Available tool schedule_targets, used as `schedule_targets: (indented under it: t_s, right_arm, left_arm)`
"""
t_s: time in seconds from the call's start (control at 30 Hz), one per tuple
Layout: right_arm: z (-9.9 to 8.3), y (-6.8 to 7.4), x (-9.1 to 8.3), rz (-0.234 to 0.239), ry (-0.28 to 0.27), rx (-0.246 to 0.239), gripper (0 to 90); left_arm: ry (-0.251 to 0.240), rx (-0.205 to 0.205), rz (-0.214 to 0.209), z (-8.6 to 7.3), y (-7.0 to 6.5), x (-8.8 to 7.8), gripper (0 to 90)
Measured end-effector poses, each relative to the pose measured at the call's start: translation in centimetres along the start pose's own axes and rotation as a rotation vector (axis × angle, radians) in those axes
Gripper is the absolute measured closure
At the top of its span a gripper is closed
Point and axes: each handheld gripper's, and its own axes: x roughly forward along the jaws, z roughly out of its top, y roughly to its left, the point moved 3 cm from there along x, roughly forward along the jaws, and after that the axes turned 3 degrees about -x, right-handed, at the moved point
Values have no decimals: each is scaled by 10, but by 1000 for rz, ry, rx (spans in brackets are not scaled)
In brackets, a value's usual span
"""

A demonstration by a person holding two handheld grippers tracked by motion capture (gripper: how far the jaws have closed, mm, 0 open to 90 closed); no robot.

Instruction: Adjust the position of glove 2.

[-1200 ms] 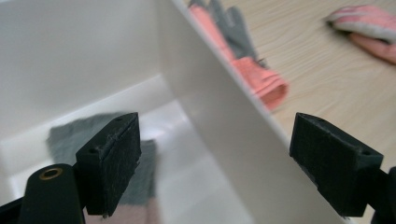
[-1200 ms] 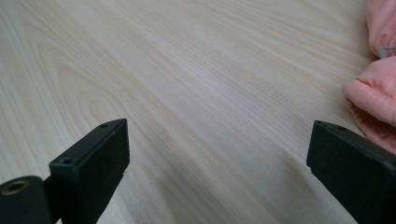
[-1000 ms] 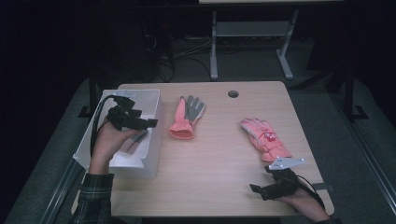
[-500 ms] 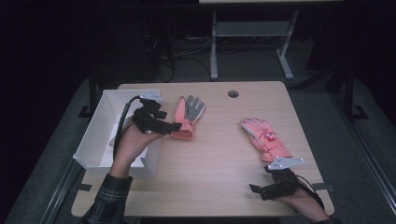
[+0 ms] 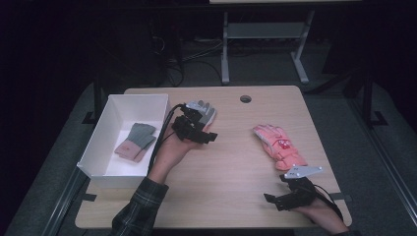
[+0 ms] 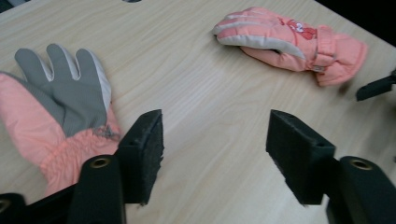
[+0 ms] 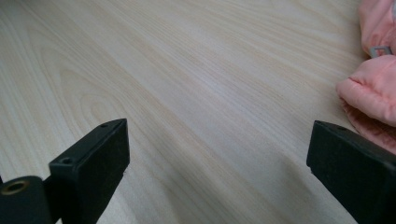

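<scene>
In the high view the left claw (image 5: 199, 129) hides the cuff of the grey-palmed glove (image 5: 204, 110) beneath it.

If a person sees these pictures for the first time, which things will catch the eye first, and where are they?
The bright pink gloves stand out on the pale wooden table: one pink ski glove lies at the right, and a pink glove with a grey palm lies near the middle, beside the left tool. The jaws of that tool have just been closing, with nothing between them. At the left, a white box holds a small grey and pink glove.
</scene>
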Motion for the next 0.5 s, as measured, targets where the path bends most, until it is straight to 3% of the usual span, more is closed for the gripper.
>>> schedule_targets:
  t_s: [0.17,0.37,0.5]
  right_arm:
    - [0,2,0,6,2,-3,55]
    - [1,5,2,14,4,-8,55]
    - [1,5,2,17,1,-11,55]
  left_arm:
    - [-1,-13,22,3,7,19,554]
    - [-12,-41,123,6,25,42,888]
    - [16,-49,173,6,38,56,897]
